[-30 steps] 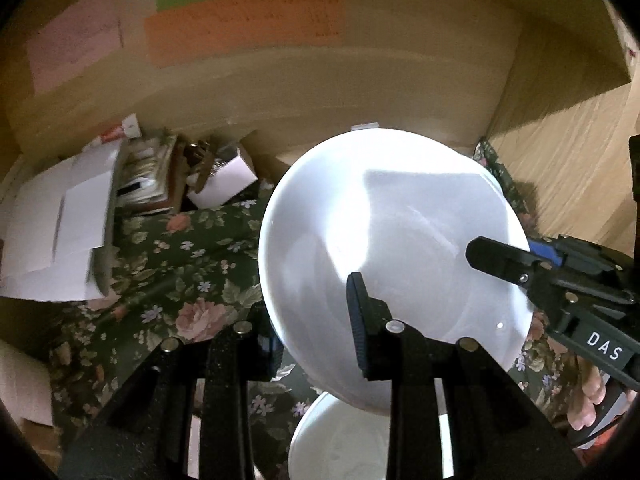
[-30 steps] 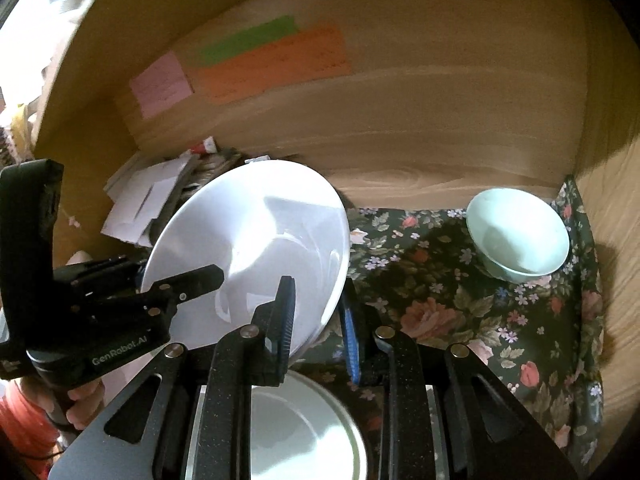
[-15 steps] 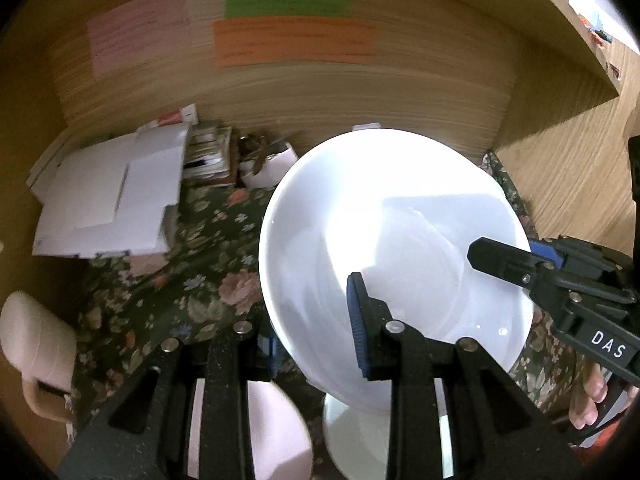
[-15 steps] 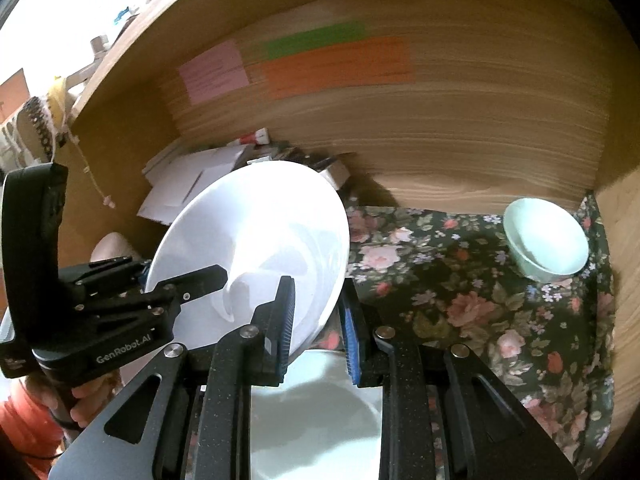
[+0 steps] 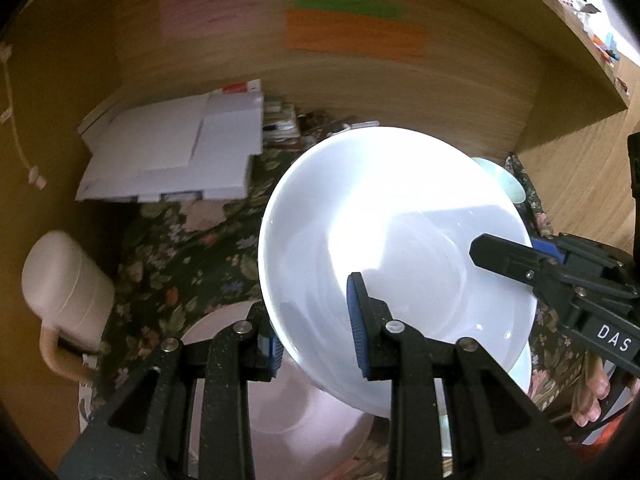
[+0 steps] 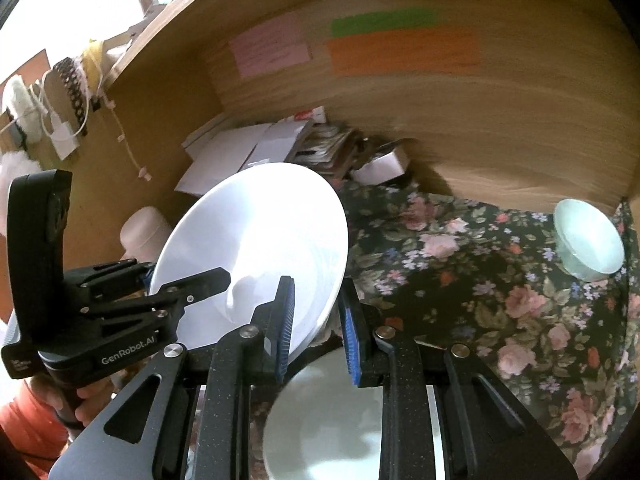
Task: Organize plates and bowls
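White plate (image 5: 392, 248) held tilted above the floral tabletop (image 6: 460, 280), left tool (image 5: 316, 340) and right tool (image 6: 318, 328) each clamped on its rim. Below the plate lie a pink plate (image 5: 296, 408) and, apparently, another white plate (image 6: 332, 420); a pale green bowl (image 6: 588, 240) stands well right of it.

The white plate (image 5: 392, 248) hides most of the pale bowl (image 5: 502, 178).

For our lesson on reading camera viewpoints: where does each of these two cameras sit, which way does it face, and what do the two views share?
Left wrist: on the left gripper, looking forward and down at the white plate its fingers clamp; the right gripper and a hand show.
Right wrist: on the right gripper, facing the same plate edge-on; the left gripper and its hand show.
Shared: the plate, floral cloth, green bowl, coloured notes.
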The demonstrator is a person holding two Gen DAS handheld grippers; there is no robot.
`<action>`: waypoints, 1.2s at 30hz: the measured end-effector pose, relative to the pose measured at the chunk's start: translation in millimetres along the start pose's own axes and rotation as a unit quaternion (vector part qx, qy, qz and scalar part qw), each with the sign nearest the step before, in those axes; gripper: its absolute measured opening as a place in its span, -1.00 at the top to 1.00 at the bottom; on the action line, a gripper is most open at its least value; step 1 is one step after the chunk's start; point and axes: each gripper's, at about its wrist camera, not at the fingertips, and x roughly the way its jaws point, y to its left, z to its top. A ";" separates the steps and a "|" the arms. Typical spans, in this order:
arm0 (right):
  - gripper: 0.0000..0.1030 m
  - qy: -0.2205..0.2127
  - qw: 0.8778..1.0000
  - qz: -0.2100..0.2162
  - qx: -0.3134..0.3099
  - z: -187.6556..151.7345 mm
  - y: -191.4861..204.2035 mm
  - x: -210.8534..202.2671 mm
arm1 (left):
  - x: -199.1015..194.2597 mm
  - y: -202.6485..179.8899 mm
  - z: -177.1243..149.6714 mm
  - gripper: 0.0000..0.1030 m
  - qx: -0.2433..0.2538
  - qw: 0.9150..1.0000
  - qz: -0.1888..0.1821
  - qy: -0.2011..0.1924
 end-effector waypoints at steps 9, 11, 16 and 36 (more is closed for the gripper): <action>0.60 0.023 0.999 0.021 -0.009 -8.7 22.8 21.6 | -5.1 28.3 -22.7 0.45 -0.024 1.000 0.011 0.010; 0.60 0.027 0.999 0.024 -0.011 -10.3 27.1 26.1 | -5.4 34.4 -27.2 0.46 -0.030 0.999 0.013 0.014; 0.60 0.041 0.999 0.034 -0.012 -16.3 36.5 38.6 | -3.9 49.1 -37.6 0.45 -0.043 0.999 0.018 0.022; 0.61 0.101 0.994 0.049 -0.018 -44.1 57.0 76.4 | 5.8 84.8 -79.5 0.45 -0.086 0.995 0.015 0.052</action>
